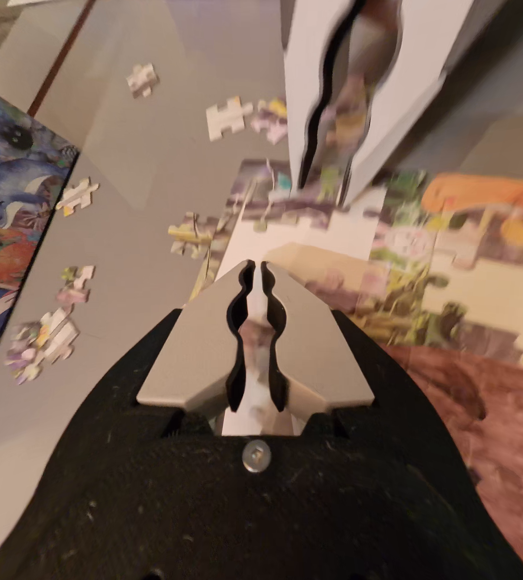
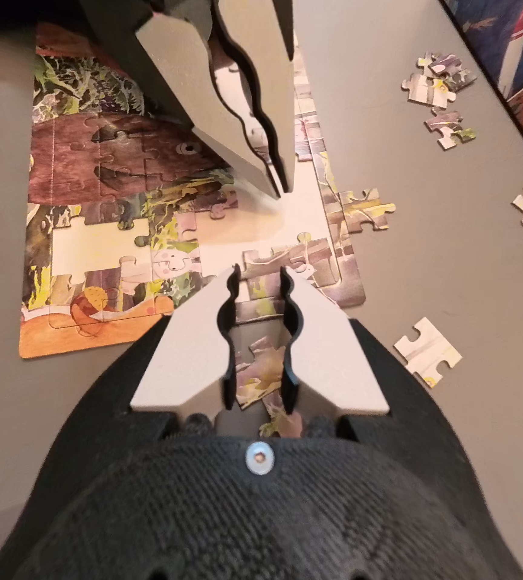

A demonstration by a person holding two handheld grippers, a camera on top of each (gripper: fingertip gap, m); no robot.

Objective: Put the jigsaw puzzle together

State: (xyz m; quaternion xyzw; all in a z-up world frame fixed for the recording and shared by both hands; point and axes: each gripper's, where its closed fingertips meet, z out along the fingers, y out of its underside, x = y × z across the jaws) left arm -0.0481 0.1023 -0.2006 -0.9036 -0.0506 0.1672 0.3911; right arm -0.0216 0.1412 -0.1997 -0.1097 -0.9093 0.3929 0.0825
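My right hand-held gripper (image 2: 260,273) fills the bottom of its frame, parted, with a loose puzzle piece (image 2: 261,373) lying between its fingers, not yet pinched. My left hand-held gripper (image 1: 255,262) is nearly closed on nothing I can see, hovering over the bare gap (image 2: 297,216) in the half-built jigsaw puzzle (image 2: 103,175) at centre. I'd clamp the piece by its edges, then lower it flat. More loose pieces (image 2: 432,84) sit upper right on the grey worktop (image 2: 442,266), beside the puzzle box (image 1: 5,201)

Brown, green and orange puzzle (image 2: 103,175) on a grey table (image 2: 442,282).
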